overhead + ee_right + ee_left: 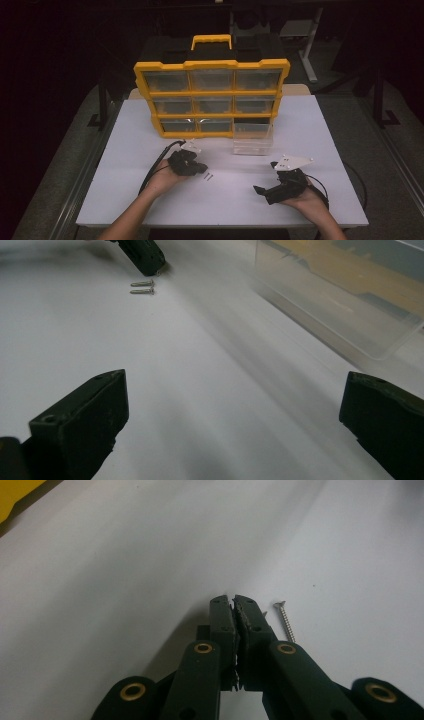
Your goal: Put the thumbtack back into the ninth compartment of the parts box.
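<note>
1. The white table [150, 200] takes up most of the high view, with a person's forearms coming in from 6 o'clock.
2. The yellow organizer [212, 97] stands upright toward 12 o'clock, its carry handle on top and three rows of clear drawers facing the person.
3. One clear drawer [253, 141] sits out on the table at the organizer's lower right corner, just in front of the empty slot.
4. The right gripper [265, 192] lies at about 5 o'clock, resting in the hand; its jaws stand wide apart with nothing between them.
5. The left gripper [234, 605] sits near the centre, tips on the table, jaws clenched together; a thin metal tip shows beside them, but whether it is pinched I cannot tell.
6. Two small screws [142, 287] lie side by side just at 3 o'clock of the left gripper's tips.
</note>
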Demonstrator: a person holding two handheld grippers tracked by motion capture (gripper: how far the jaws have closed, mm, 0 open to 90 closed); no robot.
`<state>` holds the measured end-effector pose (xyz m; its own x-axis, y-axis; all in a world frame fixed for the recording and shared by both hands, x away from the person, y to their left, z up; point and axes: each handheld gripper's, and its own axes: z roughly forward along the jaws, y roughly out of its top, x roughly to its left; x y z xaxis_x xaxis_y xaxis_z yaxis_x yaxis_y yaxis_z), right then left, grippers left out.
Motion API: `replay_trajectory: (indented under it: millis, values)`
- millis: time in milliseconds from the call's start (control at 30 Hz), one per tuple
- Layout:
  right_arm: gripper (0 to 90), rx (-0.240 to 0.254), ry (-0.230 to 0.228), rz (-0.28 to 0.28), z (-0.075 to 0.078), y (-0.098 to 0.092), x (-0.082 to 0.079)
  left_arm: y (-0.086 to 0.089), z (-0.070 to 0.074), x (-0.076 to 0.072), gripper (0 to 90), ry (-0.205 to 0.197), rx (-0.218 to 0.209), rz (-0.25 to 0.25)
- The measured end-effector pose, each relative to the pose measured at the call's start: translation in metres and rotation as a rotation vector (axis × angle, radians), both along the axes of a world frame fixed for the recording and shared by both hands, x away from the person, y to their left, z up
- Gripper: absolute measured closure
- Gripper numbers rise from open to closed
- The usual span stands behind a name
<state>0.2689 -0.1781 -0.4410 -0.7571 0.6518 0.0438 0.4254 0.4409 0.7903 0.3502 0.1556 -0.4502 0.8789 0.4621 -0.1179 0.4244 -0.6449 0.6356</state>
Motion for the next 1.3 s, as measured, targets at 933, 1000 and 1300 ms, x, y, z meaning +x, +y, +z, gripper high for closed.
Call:
replay_trajectory:
  millis: [933,1000,1300]
  values:
    - [0.0,0.013,0.002,-0.002,-0.004,-0.002,0.001,-0.005,0.025,0.010,87.2,-0.004,-0.049,-0.099]
    - [0.0,0.013,0.003,-0.002,-0.004,-0.002,0.001,-0.006,0.027,0.012,87.2,-0.007,-0.052,-0.103]
    - [0.0,0.017,0.003,0.000,-0.004,-0.002,0.001,-0.015,0.040,0.017,87.2,-0.017,-0.060,-0.137]
